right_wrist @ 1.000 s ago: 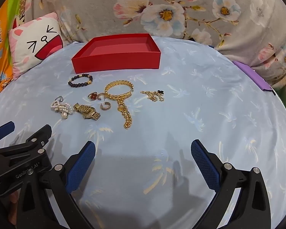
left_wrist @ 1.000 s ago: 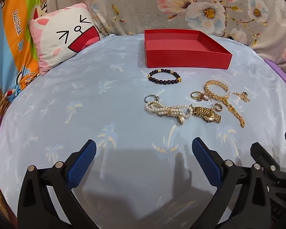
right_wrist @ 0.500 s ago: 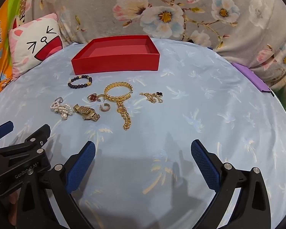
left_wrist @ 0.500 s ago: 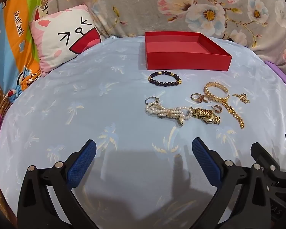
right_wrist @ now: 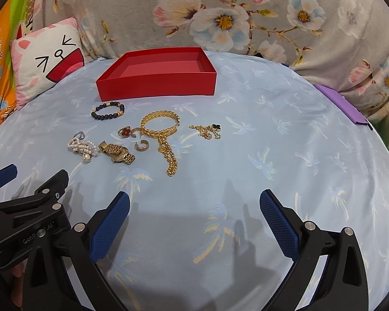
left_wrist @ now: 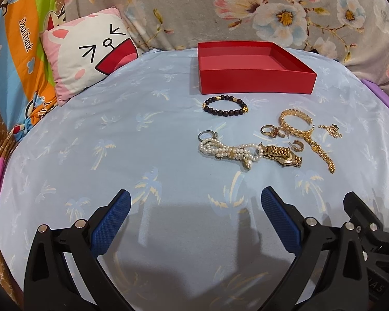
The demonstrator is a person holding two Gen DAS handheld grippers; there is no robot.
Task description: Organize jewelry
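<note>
An empty red box (left_wrist: 254, 77) (right_wrist: 155, 83) sits at the back of the blue bedsheet. In front of it lie a dark bead bracelet (left_wrist: 225, 105) (right_wrist: 108, 111), a pearl bracelet (left_wrist: 228, 150) (right_wrist: 81, 147), a gold watch (left_wrist: 282, 155) (right_wrist: 116, 151), a gold chain bracelet (left_wrist: 297, 123) (right_wrist: 159, 125), rings (left_wrist: 271, 131) (right_wrist: 125, 131), a hoop earring (right_wrist: 141, 145) and a clover chain (right_wrist: 207, 131). My left gripper (left_wrist: 193, 219) and right gripper (right_wrist: 194, 219) hover open over the sheet, short of the jewelry, holding nothing.
A cat-face pillow (left_wrist: 88, 51) leans at the back left beside a colourful cartoon blanket (left_wrist: 15, 51). A floral grey cloth (right_wrist: 246, 18) runs along the back. A purple object (right_wrist: 342, 106) lies at the right edge. The left gripper's body (right_wrist: 26, 212) shows beside the right one.
Both views have tipped or risen slightly, so the box and jewelry sit a little lower in frame. Nothing on the bed has moved; both grippers remain open.
</note>
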